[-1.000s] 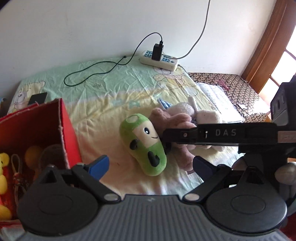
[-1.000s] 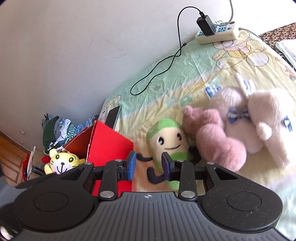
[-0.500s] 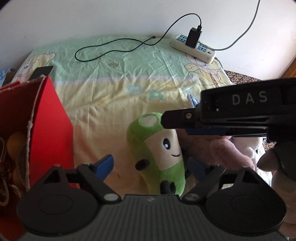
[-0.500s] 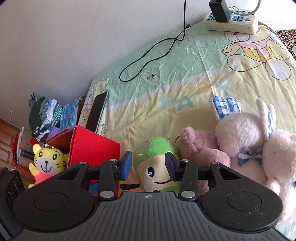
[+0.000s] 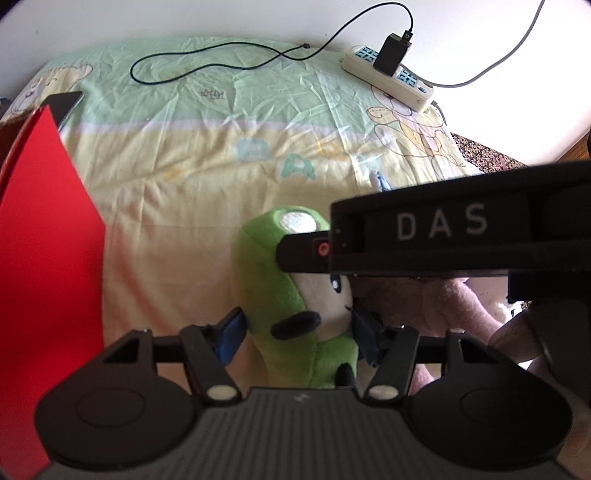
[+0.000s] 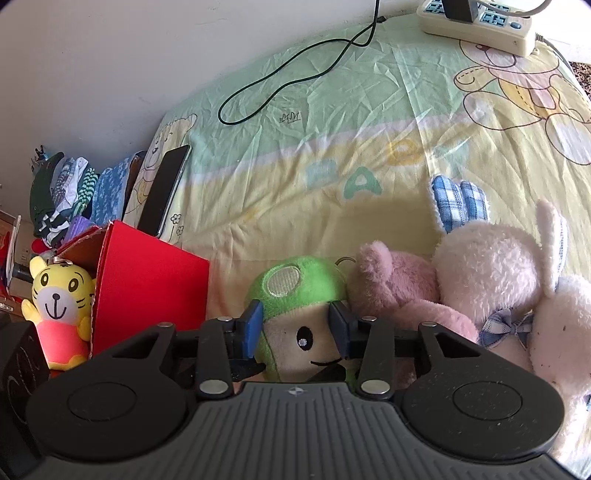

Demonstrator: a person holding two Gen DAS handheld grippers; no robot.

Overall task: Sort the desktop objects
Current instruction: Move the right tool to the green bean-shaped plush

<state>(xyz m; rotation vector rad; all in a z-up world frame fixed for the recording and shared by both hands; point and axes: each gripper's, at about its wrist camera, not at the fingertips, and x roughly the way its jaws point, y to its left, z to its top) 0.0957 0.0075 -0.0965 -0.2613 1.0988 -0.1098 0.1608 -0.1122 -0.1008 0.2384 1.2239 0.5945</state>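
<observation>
A white power strip (image 6: 476, 22) is lying far ahead and to the right of the tongs, a black charger (image 5: 393, 55) sitting plugged into it; its black cable (image 6: 295, 79) is trailing leftward across the teddy-bear sheet (image 6: 332, 155). A dark phone (image 6: 164, 188) is resting ahead on the left.

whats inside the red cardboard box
A yellow tiger plush toy in a pink outfit shows inside the red cardboard box. The box wall and the gripper body hide anything else in it.
</observation>
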